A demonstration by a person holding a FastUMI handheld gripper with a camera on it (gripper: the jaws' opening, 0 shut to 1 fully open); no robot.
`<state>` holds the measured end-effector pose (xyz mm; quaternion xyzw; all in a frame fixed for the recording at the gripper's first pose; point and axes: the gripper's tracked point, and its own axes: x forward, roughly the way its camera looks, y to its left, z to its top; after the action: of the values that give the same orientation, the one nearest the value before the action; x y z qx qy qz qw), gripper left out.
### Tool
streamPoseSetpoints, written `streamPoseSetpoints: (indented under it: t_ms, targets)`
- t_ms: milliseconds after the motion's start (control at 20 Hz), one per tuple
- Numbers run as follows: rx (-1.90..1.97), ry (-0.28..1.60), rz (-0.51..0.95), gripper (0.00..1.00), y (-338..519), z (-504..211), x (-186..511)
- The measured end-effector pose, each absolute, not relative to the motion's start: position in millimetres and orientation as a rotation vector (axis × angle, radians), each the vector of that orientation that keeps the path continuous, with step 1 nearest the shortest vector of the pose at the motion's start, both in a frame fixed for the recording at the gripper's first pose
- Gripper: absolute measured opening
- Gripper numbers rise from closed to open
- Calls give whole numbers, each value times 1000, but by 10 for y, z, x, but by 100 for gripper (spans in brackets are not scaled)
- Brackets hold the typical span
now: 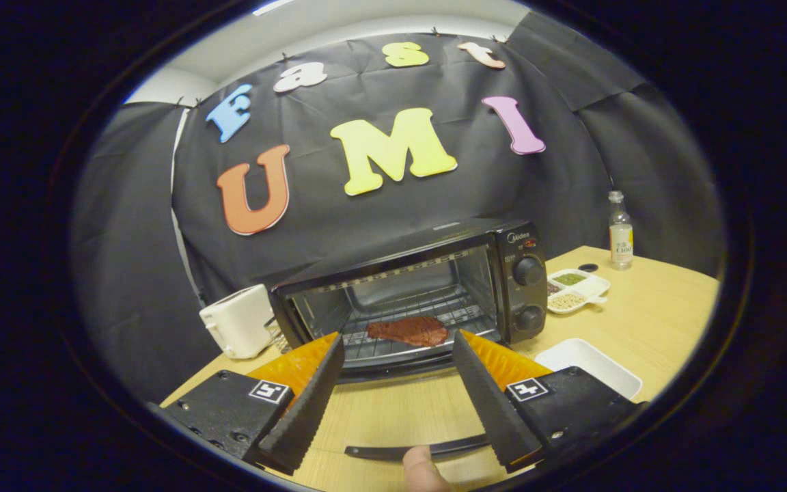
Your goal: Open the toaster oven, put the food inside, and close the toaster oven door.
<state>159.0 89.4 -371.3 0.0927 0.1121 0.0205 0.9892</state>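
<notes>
My tongs (397,393) stand wide apart and carry nothing, hovering above the surface (646,321) just in front of the toaster oven (503,273). The steak (408,330) already lies on the wire rack (393,345) inside the cavity, beyond the fingertips and roughly midway between them. The oven door (407,410) is dropped flat toward me; through its glass I see the wood below, and its dark handle (393,452) curves across near the base of the tongs. A fingertip (424,471) pokes up right by that handle.

So I judge the loading done and the closing still to do. To do it well, I would get under the handle or the door's front lip, centred, and lift in an arc about the hinge instead of shoving straight in, so the oven does not slide back.

Room is fair. A white toaster (240,321) sits just beside the oven on one side; a white rectangular dish (588,365) lies near the other finger, with a divided snack dish (578,290) and a bottle (619,232) farther off. The surface's edge runs close behind the toaster.
</notes>
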Motion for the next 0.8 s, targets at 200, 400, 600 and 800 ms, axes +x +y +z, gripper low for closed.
streamPoseSetpoints:
  t_ms: [200,400,600,800]
  targets:
    - [64,321,41,100,915,-3993,1249]
    - [-1,451,71,100,950,-4379,979]
    - [4,524,72,100,912,-4560,938]
    - [11,573,60,100,889,-4704,923]
